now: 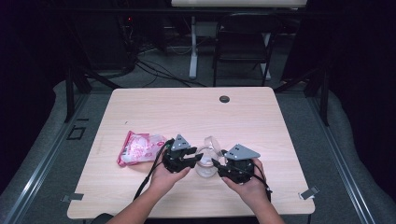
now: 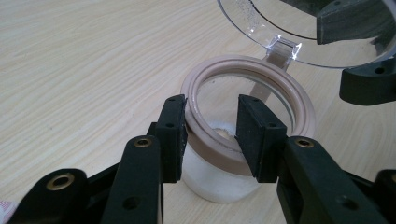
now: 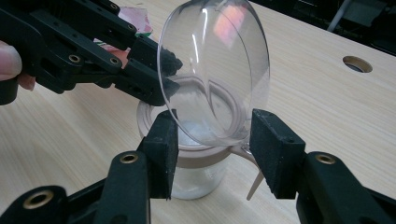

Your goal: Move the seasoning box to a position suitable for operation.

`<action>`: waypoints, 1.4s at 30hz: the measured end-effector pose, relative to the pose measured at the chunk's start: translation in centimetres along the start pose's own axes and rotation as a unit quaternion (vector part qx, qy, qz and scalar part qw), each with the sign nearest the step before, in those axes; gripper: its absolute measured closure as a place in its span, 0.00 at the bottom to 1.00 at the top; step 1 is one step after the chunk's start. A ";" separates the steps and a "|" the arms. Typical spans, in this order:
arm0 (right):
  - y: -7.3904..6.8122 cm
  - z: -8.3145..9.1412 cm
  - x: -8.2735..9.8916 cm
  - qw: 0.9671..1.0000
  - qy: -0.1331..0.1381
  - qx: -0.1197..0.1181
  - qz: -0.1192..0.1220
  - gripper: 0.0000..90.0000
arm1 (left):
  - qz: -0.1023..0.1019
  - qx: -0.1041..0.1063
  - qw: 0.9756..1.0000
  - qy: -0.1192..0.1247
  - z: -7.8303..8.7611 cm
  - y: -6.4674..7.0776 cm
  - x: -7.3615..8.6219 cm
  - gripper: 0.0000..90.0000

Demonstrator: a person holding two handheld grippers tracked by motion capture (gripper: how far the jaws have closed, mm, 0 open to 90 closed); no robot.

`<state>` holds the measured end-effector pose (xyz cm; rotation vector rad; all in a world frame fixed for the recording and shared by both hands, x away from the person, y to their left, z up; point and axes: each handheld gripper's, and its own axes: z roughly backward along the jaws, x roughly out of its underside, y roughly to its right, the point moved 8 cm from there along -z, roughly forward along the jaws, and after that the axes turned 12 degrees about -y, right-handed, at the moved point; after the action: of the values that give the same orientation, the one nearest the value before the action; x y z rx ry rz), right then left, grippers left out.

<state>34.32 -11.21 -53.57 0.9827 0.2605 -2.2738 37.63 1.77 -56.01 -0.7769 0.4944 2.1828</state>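
Your left gripper [image 2: 210,135] has its 2 jaws astride the near wall of the jar [image 2: 219,182]: 1 pad lies outside against the beige rim ring [image 2: 299,100], the other stands inside the mouth, clear of the ring, so the jaws are apart and clamp nothing. The jar stands upright on the desk [image 1: 261,116], near its front edge between your 2 hands, with some white stuff at its bottom. Your right gripper [image 3: 212,140] reaches in from the opposite side, its jaws set wide on either side of the clear hinged lid [image 3: 219,60], which is swung up and open; whether its pads press the lid you cannot tell. A pink packet [image 1: 137,148] lies flat just left of your left hand.
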 end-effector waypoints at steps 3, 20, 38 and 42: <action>0.1 0.0 0.0 1.000 0.000 -0.001 -0.002 0.59 | -0.001 -0.002 1.000 0.000 0.0 0.0 0.0 0.70; 2.6 0.7 1.4 0.997 -0.012 -0.035 -0.063 0.72 | -0.010 -0.012 1.000 0.005 0.0 0.2 0.0 0.70; 2.8 -0.3 1.2 0.997 -0.008 -0.019 -0.077 0.74 | -0.002 -0.006 1.000 0.018 1.0 0.0 -0.2 0.71; 3.1 -0.3 1.2 0.997 -0.008 -0.019 -0.080 0.76 | 0.002 -0.007 1.000 0.021 1.6 -0.2 -0.1 0.70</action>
<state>35.88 -14.04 -54.43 0.9540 0.3873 -2.4100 37.25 2.76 -54.81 -0.8316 0.5019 2.1804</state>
